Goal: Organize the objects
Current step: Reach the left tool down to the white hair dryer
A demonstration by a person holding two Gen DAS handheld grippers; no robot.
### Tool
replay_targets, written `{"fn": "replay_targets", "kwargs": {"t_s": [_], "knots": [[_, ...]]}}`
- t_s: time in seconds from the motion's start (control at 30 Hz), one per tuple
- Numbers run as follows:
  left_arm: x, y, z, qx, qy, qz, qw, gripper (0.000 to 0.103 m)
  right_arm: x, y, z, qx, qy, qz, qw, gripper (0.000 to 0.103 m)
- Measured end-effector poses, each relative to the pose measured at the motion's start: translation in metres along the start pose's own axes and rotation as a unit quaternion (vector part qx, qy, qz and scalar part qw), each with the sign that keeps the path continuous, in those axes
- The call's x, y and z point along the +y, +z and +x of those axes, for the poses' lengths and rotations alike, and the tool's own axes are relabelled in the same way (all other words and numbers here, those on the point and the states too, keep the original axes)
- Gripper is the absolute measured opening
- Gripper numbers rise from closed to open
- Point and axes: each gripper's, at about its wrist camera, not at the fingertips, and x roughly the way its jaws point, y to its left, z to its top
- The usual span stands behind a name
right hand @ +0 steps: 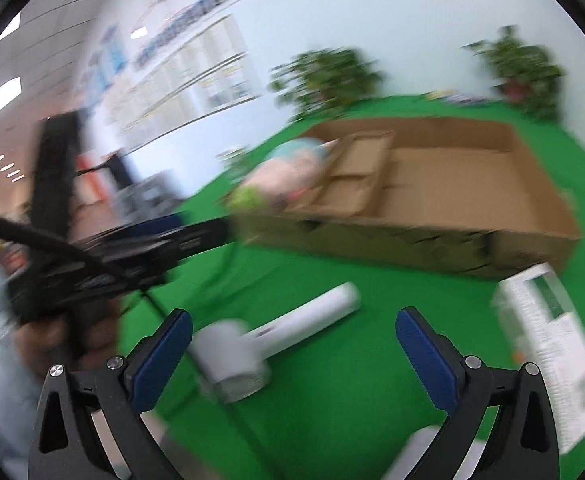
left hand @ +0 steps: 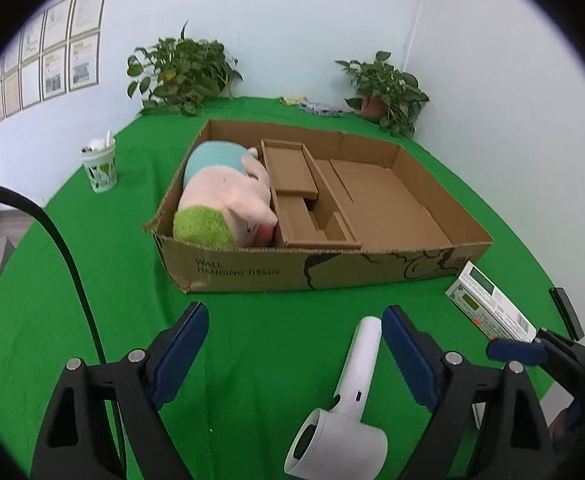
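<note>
A shallow cardboard box lies on the green table, with a pink plush toy in its left compartment beside cardboard inserts. A white hair dryer lies on the cloth in front of the box, and it also shows in the right wrist view. A white carton lies at the right; it shows in the right wrist view too. My left gripper is open above the cloth, its right finger beside the dryer handle. My right gripper is open and empty, above the dryer. That view is blurred.
A patterned cup stands left of the box. Two potted plants stand at the back by the wall. A black cable crosses the left side. The left gripper shows at the left of the right wrist view.
</note>
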Motion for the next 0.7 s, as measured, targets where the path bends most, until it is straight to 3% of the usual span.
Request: {"fn": "replay_targets", "kwargs": {"t_s": [0.1,0.17,0.27,0.33,0.43,0.6,0.7], "knots": [[0.014,-0.007,0.017,0.046,-0.056,-0.028,0.997,0.087,0.028,-0.011,0.009,0.013,0.072,-0.028,0.997,0.102],[0.019,-0.012,0.033,0.084,-0.103,-0.043,0.9902,0.084,0.032,-0.015,0.024,0.028,0.087,-0.008,0.996,0.102],[0.019,-0.022,0.055,0.14,-0.14,-0.045,0.9792,0.073,0.031,-0.021,0.047,0.052,0.048,0.01,0.997,0.102],[0.016,-0.03,0.066,0.17,-0.13,-0.033,0.9763,0.063,0.03,-0.025,0.059,0.061,0.013,0.014,0.998,0.102],[0.013,-0.035,0.067,0.177,-0.146,-0.037,0.9726,0.056,0.029,-0.03,0.064,0.066,-0.015,0.009,0.998,0.102],[0.002,-0.049,0.067,0.212,-0.152,-0.059,0.9636,0.052,0.024,-0.04,0.057,0.07,-0.055,-0.01,0.996,0.102],[-0.011,-0.058,0.061,0.22,-0.144,-0.067,0.9624,0.052,0.02,-0.051,0.047,0.072,-0.074,-0.017,0.995,0.102]]}}
